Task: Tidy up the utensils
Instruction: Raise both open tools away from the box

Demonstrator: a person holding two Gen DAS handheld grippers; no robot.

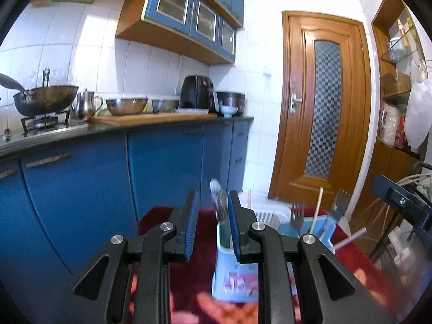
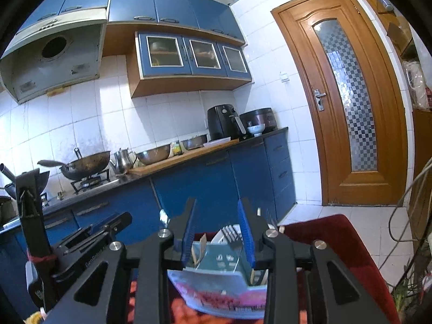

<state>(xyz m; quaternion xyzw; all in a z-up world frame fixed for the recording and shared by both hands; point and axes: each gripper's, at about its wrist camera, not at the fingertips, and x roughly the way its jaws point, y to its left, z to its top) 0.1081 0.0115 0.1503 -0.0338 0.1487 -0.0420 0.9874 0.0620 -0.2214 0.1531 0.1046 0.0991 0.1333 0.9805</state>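
**Both grippers raised above the utensil holder**

**Left gripper.** The left gripper (image 1: 212, 213) points across the kitchen toward the blue base cabinets (image 1: 81, 183). Its blue-padded jaws stand apart with a clear gap, and nothing lies between them. A spoon (image 1: 217, 198), blurred, stands in the holder just beside the inner face of the right-hand pad; contact cannot be confirmed.

**Right gripper.** The right gripper (image 2: 218, 226) also has its jaws apart. No object is clamped; the holder is seen through the gap, lower down.

**Utensil holder.** The light-blue plastic utensil holder (image 1: 232, 283) rests on a red patterned cloth (image 1: 186, 283). In the left wrist view, its near compartment holds the spoon; the compartments further right hold a fork (image 1: 297, 216), a second fork (image 1: 338, 205) tilted to the right, and a pale chopstick (image 1: 316, 210). A white stick (image 1: 351, 237) leans outward over the right edge. A white slotted basket (image 1: 266, 216) sits just behind the holder.

**Surroundings.** A wok (image 1: 46, 100), steel kettle (image 1: 86, 105) and steel bowl (image 1: 126, 105) stand on the counter. A wooden door (image 1: 324, 108) is closed.
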